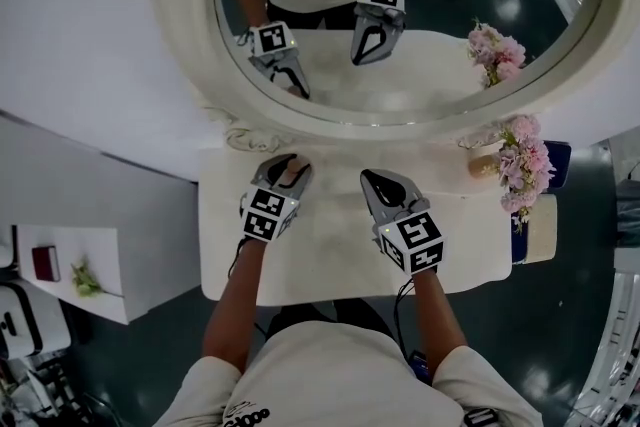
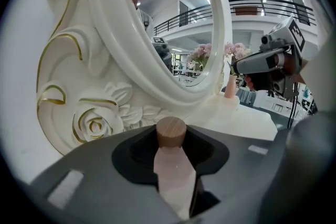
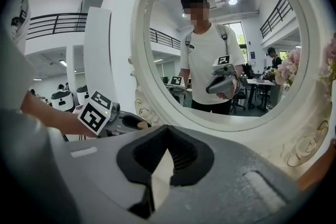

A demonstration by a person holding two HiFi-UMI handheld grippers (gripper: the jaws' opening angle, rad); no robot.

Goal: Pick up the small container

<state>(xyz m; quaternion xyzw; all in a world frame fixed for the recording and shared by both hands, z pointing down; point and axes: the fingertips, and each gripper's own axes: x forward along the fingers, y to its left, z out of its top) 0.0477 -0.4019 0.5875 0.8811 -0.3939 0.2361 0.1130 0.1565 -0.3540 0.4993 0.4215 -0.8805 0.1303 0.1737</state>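
Left gripper view: small pink container [image 2: 176,178], wooden cap [image 2: 171,132], is clamped in the left gripper [image 2: 171,147]. Firm pressure and a straight lift are advised, clear of the mirror frame [image 2: 105,60] ahead. Right gripper [image 3: 167,140]: jaws together, empty.

White table [image 1: 330,265], ornate white-framed mirror [image 1: 185,35], dark floor [image 1: 140,365], pink flowers [image 1: 522,165] at right, balcony railing [image 2: 273,6] beyond.

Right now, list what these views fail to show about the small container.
1. Left gripper view: the small container's base is hidden by the left gripper's jaws, so whether it rests on the table is unclear.
2. Head view: the left gripper covers nearly all of it.
3. Right gripper view: only its cap shows, too small for detail.
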